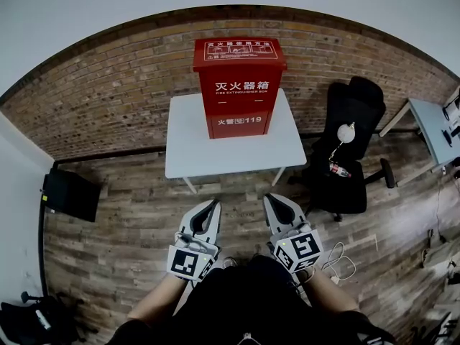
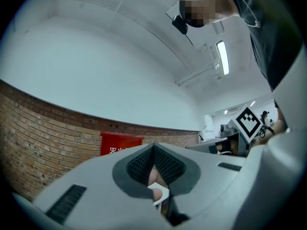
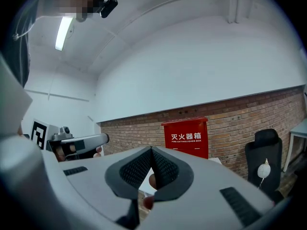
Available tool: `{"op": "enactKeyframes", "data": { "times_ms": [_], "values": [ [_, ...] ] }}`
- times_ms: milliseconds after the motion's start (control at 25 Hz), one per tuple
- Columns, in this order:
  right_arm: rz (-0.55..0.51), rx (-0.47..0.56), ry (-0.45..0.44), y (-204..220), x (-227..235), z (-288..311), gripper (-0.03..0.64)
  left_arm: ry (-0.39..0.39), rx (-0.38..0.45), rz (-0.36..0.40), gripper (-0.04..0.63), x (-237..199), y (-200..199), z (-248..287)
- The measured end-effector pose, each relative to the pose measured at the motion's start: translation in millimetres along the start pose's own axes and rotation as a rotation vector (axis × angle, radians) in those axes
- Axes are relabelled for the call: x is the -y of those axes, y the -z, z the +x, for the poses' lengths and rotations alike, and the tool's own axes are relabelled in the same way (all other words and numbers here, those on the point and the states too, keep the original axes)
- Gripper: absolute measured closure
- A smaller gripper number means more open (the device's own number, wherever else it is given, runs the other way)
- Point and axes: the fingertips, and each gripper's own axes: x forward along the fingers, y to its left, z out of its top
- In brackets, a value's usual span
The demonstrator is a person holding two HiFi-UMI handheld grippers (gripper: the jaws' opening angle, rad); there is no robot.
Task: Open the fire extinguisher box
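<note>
The left gripper (image 1: 213, 205) and the right gripper (image 1: 269, 198) hang low, close to the person's body. Each has its jaws pressed together at the tips with nothing between them, as both gripper views confirm. Both point forward across a stretch of wooden floor (image 1: 129, 192) toward the white table (image 1: 188, 149). The red fire extinguisher box (image 1: 239, 92) stands on the far half of that table, well apart from both grippers, with the brick wall (image 1: 108, 92) behind it. It is upright, its long axis vertical, and its lid looks closed. It lies straight ahead, roughly midway between the two grippers, so neither seems clearly nearer. Reaching it likely calls for moving forward and raising a gripper to the lid.
</note>
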Motion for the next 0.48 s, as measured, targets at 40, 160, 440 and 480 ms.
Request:
{"op": "enactKeyframes", "data": {
  "times_ms": [40, 160, 440, 480],
  "values": [
    [0.005, -0.005, 0.005, 2, -3, 2, 0.598, -0.001, -0.005, -0.002, 0.548, -5, 2, -2],
    [0.02, -0.021, 0.021, 9, -13, 7, 0.598, 0.0, -0.024, -0.01, 0.548, -18, 9, -9],
    [0.036, -0.044, 0.078, 14, -3, 19, 0.598, -0.005, -0.046, -0.038, 0.548, -41, 18, -5],
    [0.035, -0.042, 0.087, 13, 2, 23, 0.598, -0.005, -0.048, -0.039, 0.548, -44, 19, -2]
  ]
}}
